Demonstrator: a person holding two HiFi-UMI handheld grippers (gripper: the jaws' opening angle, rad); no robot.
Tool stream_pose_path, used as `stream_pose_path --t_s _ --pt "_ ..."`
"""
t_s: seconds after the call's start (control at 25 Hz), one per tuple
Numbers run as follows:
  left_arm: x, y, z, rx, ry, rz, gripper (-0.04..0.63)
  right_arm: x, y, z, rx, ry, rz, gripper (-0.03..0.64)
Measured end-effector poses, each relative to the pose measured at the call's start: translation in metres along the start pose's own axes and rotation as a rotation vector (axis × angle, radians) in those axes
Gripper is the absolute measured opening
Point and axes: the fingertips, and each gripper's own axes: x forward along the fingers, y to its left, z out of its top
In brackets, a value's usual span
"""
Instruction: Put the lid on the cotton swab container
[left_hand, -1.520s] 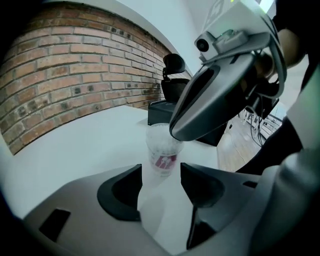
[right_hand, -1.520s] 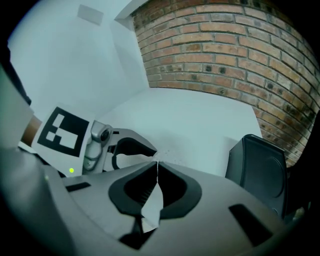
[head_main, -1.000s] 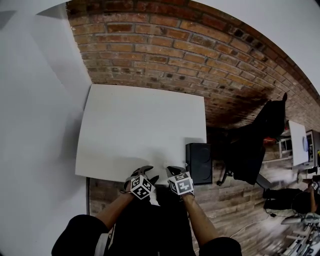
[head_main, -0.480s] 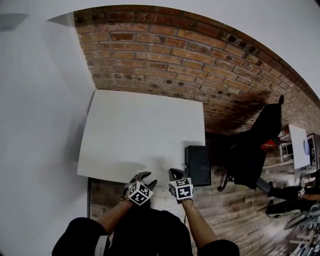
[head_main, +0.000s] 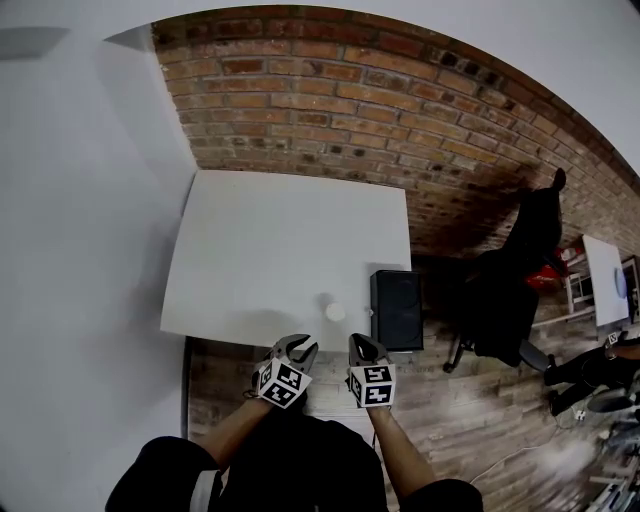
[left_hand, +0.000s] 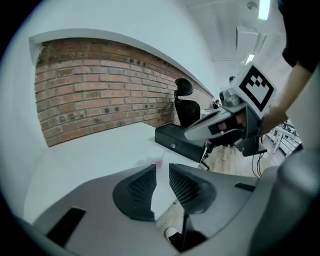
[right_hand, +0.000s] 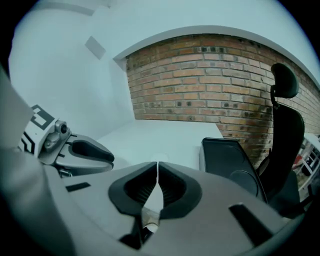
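A small round whitish container (head_main: 333, 311) stands near the front right edge of the white table (head_main: 260, 250). In the left gripper view the container (left_hand: 156, 159) looks translucent with something pink low inside. I see no separate lid. My left gripper (head_main: 297, 347) hangs off the table's front edge, short of the container. Its jaws (left_hand: 162, 167) have just been closing and keep a narrow gap with nothing between them. My right gripper (head_main: 362, 345) hovers beside it, its jaws (right_hand: 157, 164) shut tip to tip on nothing.
A black box (head_main: 397, 310) stands against the table's right side, with a black office chair (head_main: 520, 265) beyond it. A brick wall (head_main: 400, 110) runs behind the table and a white wall (head_main: 80, 250) along its left. Below the grippers is wood floor.
Both grippers have drawn back from the table's front edge toward me. The container they covered now shows on the table. The left jaws have narrowed.
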Motion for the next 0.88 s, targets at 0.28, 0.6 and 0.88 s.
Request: stream_pose_path --t_s 0.28,0.6,0.88 --pt "-0.029 -0.017 0.020 -0.023 -0.080 0.038 0.036 -0.047 0.022 0.002 -0.004 -0.082 0.021 0.026" --pt "-0.064 -0.054 0.024 -0.015 -0.117 0.059 0.034 -0.107 0.043 -0.002 -0.004 -0.180 0.009 0.021" --pt "-0.109 -0.094 0.030 -0.005 -0.179 0.077 0.034 -0.161 0.060 -0.014 -0.011 -0.247 0.008 0.021"
